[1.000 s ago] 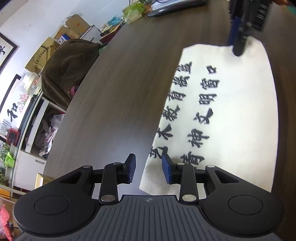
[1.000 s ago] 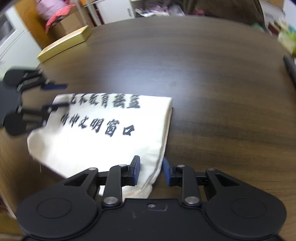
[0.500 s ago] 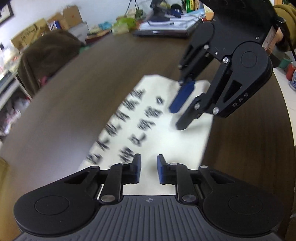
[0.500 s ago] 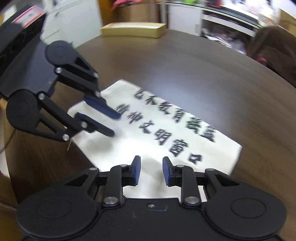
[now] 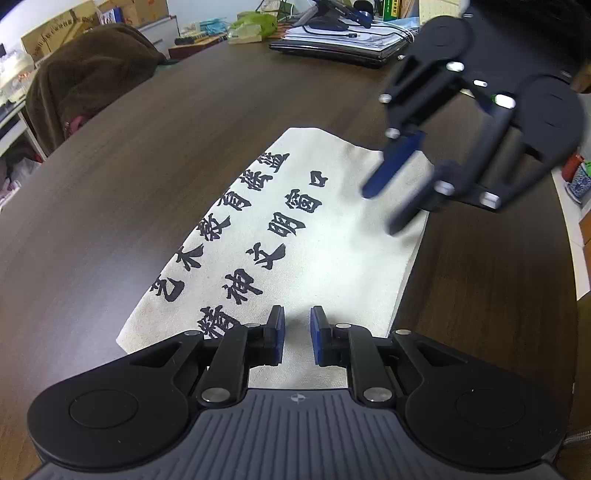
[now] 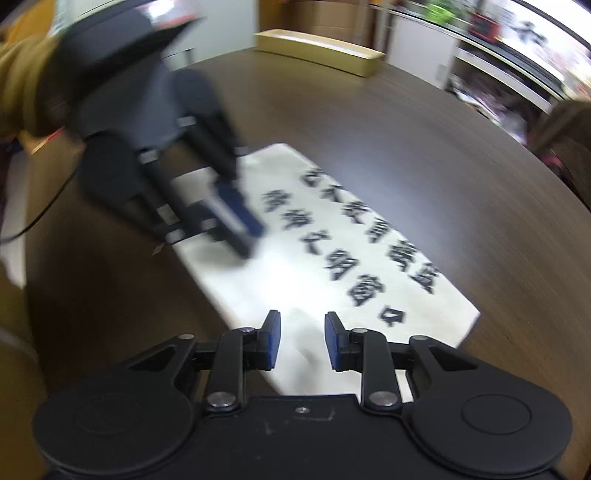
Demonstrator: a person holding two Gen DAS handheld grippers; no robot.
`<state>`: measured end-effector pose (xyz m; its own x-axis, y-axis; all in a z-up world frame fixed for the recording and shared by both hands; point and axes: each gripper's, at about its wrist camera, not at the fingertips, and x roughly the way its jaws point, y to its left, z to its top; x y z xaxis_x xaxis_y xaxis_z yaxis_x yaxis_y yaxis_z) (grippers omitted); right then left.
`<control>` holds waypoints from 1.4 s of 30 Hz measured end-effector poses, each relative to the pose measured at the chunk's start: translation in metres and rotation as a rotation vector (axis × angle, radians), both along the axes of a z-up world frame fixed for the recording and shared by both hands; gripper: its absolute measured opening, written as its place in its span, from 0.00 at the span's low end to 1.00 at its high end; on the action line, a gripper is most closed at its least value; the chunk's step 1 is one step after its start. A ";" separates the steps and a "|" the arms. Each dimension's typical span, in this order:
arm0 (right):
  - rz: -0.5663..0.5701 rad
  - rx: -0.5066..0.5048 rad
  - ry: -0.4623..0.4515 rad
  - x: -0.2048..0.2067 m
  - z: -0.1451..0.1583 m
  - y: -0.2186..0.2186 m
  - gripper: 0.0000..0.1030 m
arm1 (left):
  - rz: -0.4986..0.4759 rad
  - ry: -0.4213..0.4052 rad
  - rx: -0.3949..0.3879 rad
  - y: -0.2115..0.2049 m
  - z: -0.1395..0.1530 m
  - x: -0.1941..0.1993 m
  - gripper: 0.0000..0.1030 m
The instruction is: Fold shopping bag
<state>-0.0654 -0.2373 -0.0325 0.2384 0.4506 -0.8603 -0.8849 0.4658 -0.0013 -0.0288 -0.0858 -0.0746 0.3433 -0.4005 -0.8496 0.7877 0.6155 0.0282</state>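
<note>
The dark table [image 5: 110, 192] is carrying the shopping bag [image 5: 332, 258], lying flat as an already narrowed strip with further folds seemingly remaining. The left gripper [image 5: 297, 325] and right gripper [image 6: 302, 330] are hovering over opposite ends, jaws slightly parted, gripping nothing.

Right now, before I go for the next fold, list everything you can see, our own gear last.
shopping bag: one, cream canvas with black printed characters, lying flat on the table, already folded into a strip.
table: one, dark brown wood, under the bag.
flat box: one, gold, far table edge in the right wrist view.
brown cloth: one heap, beyond the table's left edge.
papers and cables: one pile, far table end.
left gripper: black with blue pads, jaws narrowly apart over the bag's near end, gripping nothing.
right gripper: same colours, jaws apart over the other end, empty.
</note>
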 end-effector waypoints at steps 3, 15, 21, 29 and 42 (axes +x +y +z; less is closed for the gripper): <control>0.093 -0.029 -0.043 -0.018 0.000 0.003 0.28 | -0.009 0.019 0.000 -0.001 0.000 0.003 0.15; 0.237 -0.095 -0.139 -0.035 -0.018 0.024 0.26 | -0.039 0.059 -0.010 0.002 0.002 0.009 0.15; 0.110 0.002 0.063 -0.005 -0.007 0.012 0.16 | -0.127 0.005 -0.023 -0.001 0.014 -0.008 0.15; -0.036 0.080 0.312 0.033 -0.006 -0.003 0.09 | -0.267 -0.133 0.039 -0.020 0.018 -0.034 0.16; 0.054 0.038 0.224 0.013 -0.002 0.001 0.08 | -0.328 -0.111 0.088 -0.025 0.004 -0.037 0.26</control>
